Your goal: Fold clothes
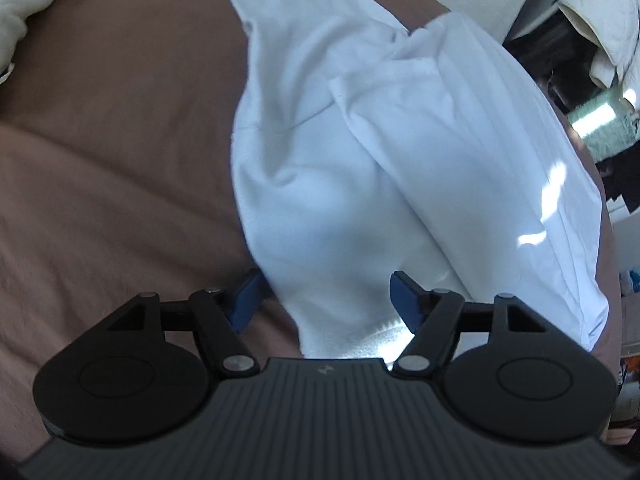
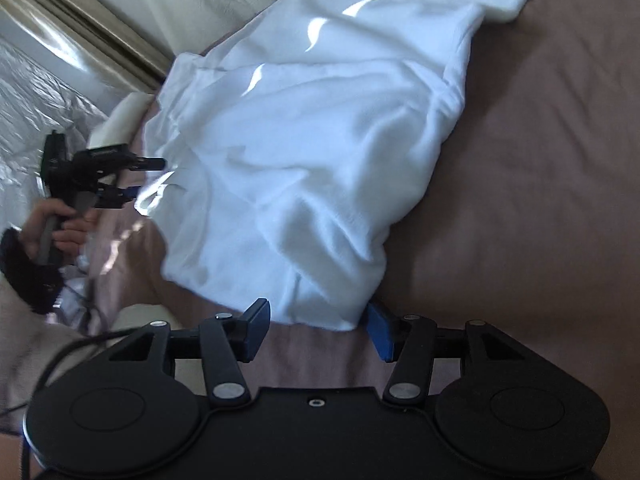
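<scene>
A white garment (image 1: 360, 160) lies crumpled and partly doubled over on a brown bedsheet (image 1: 120, 160). My left gripper (image 1: 326, 300) is open over its near end, with the cloth running between the blue fingers (image 1: 406, 300) and no pad pressing on it. In the right wrist view the same garment (image 2: 304, 152) spreads away from my right gripper (image 2: 319, 330), which stands open with a corner of the cloth between its pads. The left gripper (image 2: 150, 178) also shows there at the garment's left edge, held by a hand (image 2: 60, 232).
A cream duvet (image 1: 12, 0) bunches at the far left of the bed. Heaped white laundry (image 1: 600, 20) sits on dark furniture beyond the right side. Crinkled silver sheeting (image 2: 32, 100) lies off the bed's left. A black cable (image 2: 80, 340) trails beside my right gripper.
</scene>
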A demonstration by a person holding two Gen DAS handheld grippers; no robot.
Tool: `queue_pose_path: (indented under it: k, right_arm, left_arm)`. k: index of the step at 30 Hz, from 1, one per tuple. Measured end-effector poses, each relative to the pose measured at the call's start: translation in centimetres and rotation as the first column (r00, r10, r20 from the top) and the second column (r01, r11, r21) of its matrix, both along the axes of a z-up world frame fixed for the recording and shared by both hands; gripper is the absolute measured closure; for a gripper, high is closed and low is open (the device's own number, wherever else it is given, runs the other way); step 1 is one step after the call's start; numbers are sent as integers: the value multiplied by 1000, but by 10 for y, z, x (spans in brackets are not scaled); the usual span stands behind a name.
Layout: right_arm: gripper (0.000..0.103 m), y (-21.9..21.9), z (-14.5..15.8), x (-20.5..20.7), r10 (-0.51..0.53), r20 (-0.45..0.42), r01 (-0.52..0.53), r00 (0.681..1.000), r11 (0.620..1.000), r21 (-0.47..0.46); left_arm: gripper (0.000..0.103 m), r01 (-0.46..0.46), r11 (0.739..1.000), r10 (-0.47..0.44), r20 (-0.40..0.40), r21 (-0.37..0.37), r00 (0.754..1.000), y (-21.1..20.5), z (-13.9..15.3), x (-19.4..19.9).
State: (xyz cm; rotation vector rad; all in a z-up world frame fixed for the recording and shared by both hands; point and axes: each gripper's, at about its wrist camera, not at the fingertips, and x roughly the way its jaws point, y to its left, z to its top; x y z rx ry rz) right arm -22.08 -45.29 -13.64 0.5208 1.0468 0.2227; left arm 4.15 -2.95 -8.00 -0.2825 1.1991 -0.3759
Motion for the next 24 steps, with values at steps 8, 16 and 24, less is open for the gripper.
queue_pose_path:
  k: [8, 16, 24]
  right_arm:
    - [49, -29, -2, 1, -143, 91, 137, 985, 988, 74]
    - [93, -14, 7, 24, -91, 75, 93, 993, 995, -21]
    - [94, -12, 54, -5, -20, 164, 15, 986, 999, 28]
  left_arm:
    - [101, -75, 996, 77, 48, -44, 996, 2, -5, -13]
    - [100, -70, 994, 78, 106, -78, 991, 12, 14, -17]
    - [100, -52, 996, 34, 210, 79, 977, 13, 55, -35]
